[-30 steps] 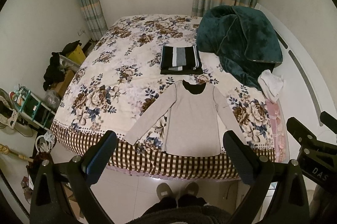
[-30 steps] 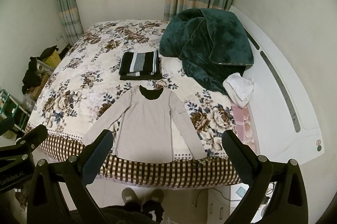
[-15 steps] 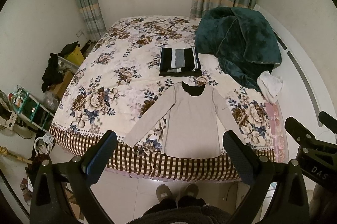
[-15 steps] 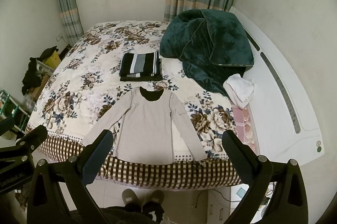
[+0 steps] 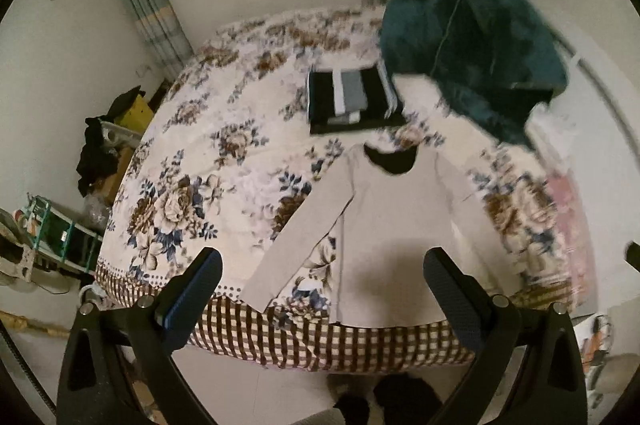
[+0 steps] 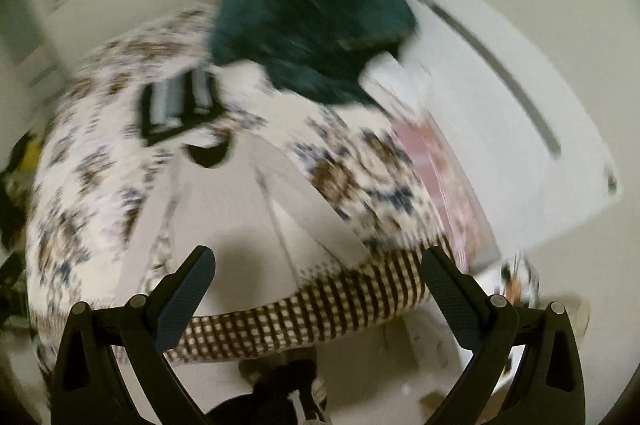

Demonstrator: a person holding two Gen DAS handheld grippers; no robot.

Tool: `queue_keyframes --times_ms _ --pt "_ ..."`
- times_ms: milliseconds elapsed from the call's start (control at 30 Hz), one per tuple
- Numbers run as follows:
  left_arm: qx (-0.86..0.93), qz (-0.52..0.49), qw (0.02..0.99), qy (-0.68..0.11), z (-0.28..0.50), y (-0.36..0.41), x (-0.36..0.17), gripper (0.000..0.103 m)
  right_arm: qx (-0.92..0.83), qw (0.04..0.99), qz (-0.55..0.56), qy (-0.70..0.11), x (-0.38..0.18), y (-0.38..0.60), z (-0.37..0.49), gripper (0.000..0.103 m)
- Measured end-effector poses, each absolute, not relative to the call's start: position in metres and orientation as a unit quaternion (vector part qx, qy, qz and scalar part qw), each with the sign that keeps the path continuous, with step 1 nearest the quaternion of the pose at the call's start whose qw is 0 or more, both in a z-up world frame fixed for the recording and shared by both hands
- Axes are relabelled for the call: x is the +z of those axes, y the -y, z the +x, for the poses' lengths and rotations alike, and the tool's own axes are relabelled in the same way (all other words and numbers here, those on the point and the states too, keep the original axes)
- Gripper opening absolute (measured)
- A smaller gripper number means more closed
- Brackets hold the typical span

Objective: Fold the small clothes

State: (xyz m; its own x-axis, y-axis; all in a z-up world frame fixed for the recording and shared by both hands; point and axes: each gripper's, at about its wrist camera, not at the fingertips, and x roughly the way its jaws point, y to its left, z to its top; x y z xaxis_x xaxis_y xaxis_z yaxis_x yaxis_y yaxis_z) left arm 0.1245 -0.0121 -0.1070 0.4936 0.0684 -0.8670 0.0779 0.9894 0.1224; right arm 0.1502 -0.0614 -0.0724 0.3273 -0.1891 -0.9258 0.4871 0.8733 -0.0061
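Both grippers, seen near to far. The left gripper (image 5: pixel 322 283) and right gripper (image 6: pixel 318 279) hold their jaws spread wide and empty, above the near edge of the bed (image 5: pixel 320 341). Compared with half a second earlier, both views have dropped closer to the mattress, and the right view has swung toward the bed's right side with heavy motion blur; this is read as the start of the reach, with no fold yet begun.

The task item, a grey long-sleeved top (image 5: pixel 394 225), lies flat and face up at the near edge, hem toward the checked border, collar away, both sleeves angled outward. The right sleeve (image 6: pixel 320 221) sits between the right jaws' line of sight, probably the first target, though blur makes this uncertain.

Beyond the collar, just apart from it, rests a folded striped garment (image 5: pixel 352 101). A dark green blanket (image 5: pixel 472 53) is heaped at the far right corner, with white cloth (image 6: pixel 396 77) by its lower edge. Neither lies on the top; nothing obstructs the approach. Clutter (image 5: pixel 100 153) stands on the floor off the left edge.
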Motion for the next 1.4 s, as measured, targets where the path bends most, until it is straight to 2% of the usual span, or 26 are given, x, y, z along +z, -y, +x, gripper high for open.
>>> queue_keyframes --times_ms 333,400,567,667,700,733,767,833,1000,1200,1267,1400 --pt "0.045 0.129 0.794 -0.592 0.212 0.058 -0.301 0.103 -0.278 0.689 0.25 -0.621 -0.37 0.215 0.184 0.103" --pt "0.052 0.138 0.771 -0.62 0.223 0.062 -0.355 0.103 -0.277 0.672 0.254 -0.638 -0.427 0.225 0.194 0.103" --pt "0.065 0.146 0.732 -0.662 0.238 0.063 -0.44 0.103 -0.274 0.617 0.265 -0.688 -0.55 0.226 0.2 0.103" --pt "0.073 0.135 0.714 -0.683 0.243 0.055 -0.482 0.103 -0.271 0.603 0.283 -0.695 -0.592 0.223 0.199 0.092" --pt "0.073 0.13 0.711 -0.687 0.245 0.054 -0.49 0.103 -0.266 0.604 0.295 -0.691 -0.602 0.22 0.198 0.078" --pt "0.072 0.126 0.709 -0.69 0.246 0.051 -0.499 0.103 -0.262 0.609 0.303 -0.685 -0.607 0.218 0.198 0.056" --pt "0.071 0.124 0.709 -0.691 0.248 0.049 -0.504 0.103 -0.261 0.618 0.306 -0.676 -0.608 0.213 0.198 0.045" --pt "0.07 0.125 0.708 -0.691 0.247 0.043 -0.517 0.103 -0.266 0.641 0.282 -0.662 -0.603 0.197 0.203 0.007" --pt "0.077 0.099 0.707 -0.696 0.243 0.008 -0.524 0.103 -0.239 0.721 0.18 -0.625 -0.548 0.118 0.232 0.006" --pt "0.122 0.066 0.72 -0.68 0.231 -0.06 -0.494 0.103 -0.069 0.8 0.005 -0.596 -0.473 -0.078 0.281 0.006" --pt "0.147 0.052 0.724 -0.672 0.223 -0.089 -0.484 0.103 -0.006 0.798 -0.058 -0.6 -0.47 -0.154 0.287 0.006" --pt "0.193 0.041 0.722 -0.664 0.207 -0.138 -0.48 0.103 0.075 0.751 -0.15 -0.639 -0.518 -0.27 0.271 0.006"
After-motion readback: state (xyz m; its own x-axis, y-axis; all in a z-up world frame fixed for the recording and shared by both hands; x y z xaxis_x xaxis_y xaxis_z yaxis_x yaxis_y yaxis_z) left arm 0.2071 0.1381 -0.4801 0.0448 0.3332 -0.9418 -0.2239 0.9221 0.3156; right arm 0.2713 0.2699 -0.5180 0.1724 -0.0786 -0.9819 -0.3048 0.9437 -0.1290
